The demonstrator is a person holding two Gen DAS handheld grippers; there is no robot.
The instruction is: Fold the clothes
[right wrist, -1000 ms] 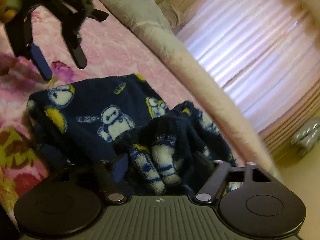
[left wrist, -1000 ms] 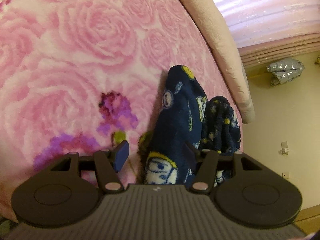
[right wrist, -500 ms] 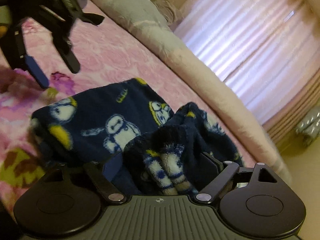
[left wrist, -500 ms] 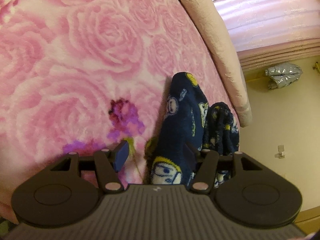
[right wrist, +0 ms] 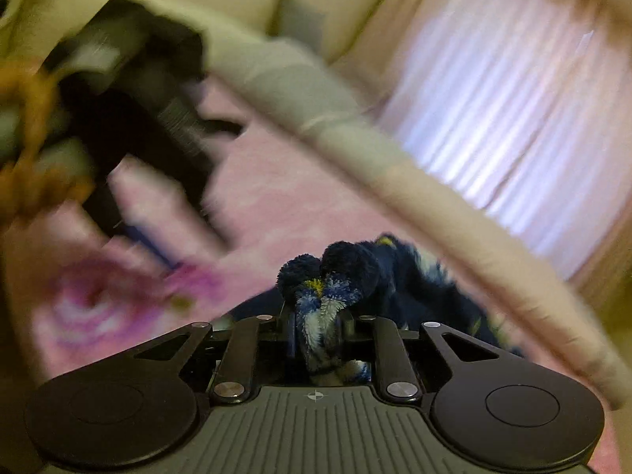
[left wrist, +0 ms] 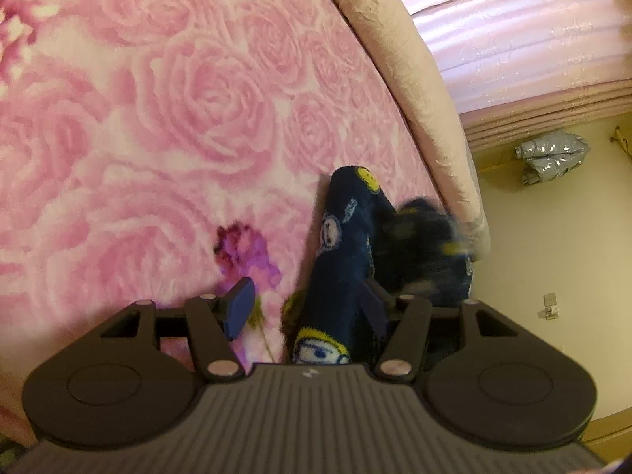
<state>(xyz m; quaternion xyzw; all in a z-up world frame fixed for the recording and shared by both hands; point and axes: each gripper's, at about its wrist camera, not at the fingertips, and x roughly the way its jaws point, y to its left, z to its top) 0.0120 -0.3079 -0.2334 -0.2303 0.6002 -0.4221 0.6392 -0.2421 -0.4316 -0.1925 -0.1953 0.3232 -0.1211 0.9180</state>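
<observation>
Rose-print pink blanket (left wrist: 189,126) on bed w/ beige edge roll (left wrist: 426,91); pink curtain (left wrist: 513,27) behind. Right gripper (right wrist: 320,326) just clamped onto navy fleece garment (left wrist: 347,260); left gripper (left wrist: 306,304) released, straddling it.

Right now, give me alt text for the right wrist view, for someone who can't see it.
The right gripper has just closed on a bunched fold of navy fleece, which trails away over a pink blanket. The picture is motion-blurred; the left gripper is a dark smear at upper left, with a pale curtain behind.
</observation>
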